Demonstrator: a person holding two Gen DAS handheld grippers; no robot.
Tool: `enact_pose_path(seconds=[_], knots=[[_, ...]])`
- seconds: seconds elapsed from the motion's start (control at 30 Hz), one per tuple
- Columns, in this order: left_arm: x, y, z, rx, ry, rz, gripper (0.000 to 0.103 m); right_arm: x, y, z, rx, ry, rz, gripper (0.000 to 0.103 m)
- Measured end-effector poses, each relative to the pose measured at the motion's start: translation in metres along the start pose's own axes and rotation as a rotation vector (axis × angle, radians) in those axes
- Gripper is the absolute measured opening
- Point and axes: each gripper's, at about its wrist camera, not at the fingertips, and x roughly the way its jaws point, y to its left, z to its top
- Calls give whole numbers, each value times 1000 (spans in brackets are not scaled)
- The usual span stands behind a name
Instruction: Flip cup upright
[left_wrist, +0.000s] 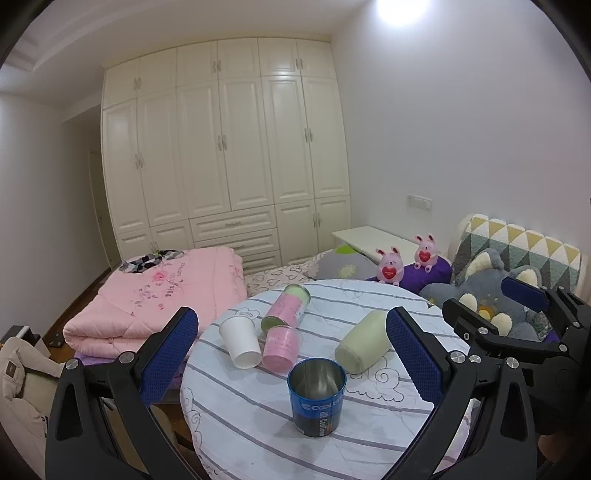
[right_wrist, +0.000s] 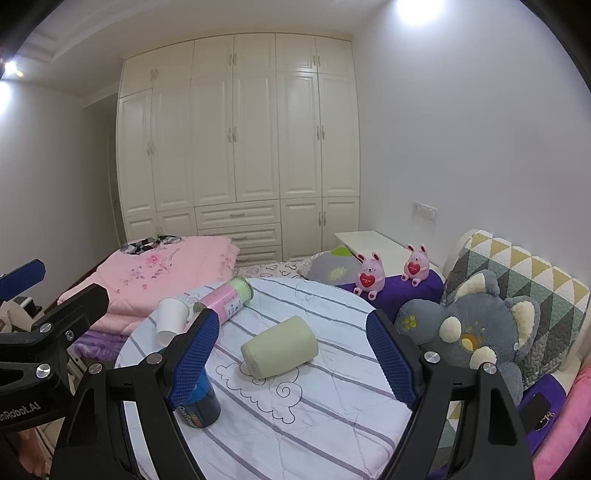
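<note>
A blue metal cup (left_wrist: 317, 395) stands upright on the round striped table (left_wrist: 258, 435), between the fingers of my open, empty left gripper (left_wrist: 291, 354). A pale green cup (left_wrist: 364, 341) lies on its side to the right of it. A white paper cup (left_wrist: 240, 341) and two pink cups (left_wrist: 282, 347) (left_wrist: 290, 304) also lie on their sides. In the right wrist view my right gripper (right_wrist: 293, 354) is open and empty, with the pale green cup (right_wrist: 279, 346) lying between its fingers. The blue cup (right_wrist: 199, 400) is partly hidden behind the left finger.
A folded pink quilt (left_wrist: 159, 299) lies on the bed left of the table. A grey plush toy (right_wrist: 476, 328) and two pink plush rabbits (right_wrist: 369, 275) sit at the right. A white wardrobe (left_wrist: 229, 147) fills the back wall.
</note>
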Motion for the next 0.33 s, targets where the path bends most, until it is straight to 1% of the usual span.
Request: enact_pose_path(seconds=[0.33], knots=[[19,2,-5,-9,28,2,103,14,2,-1,-5,24,6,83]])
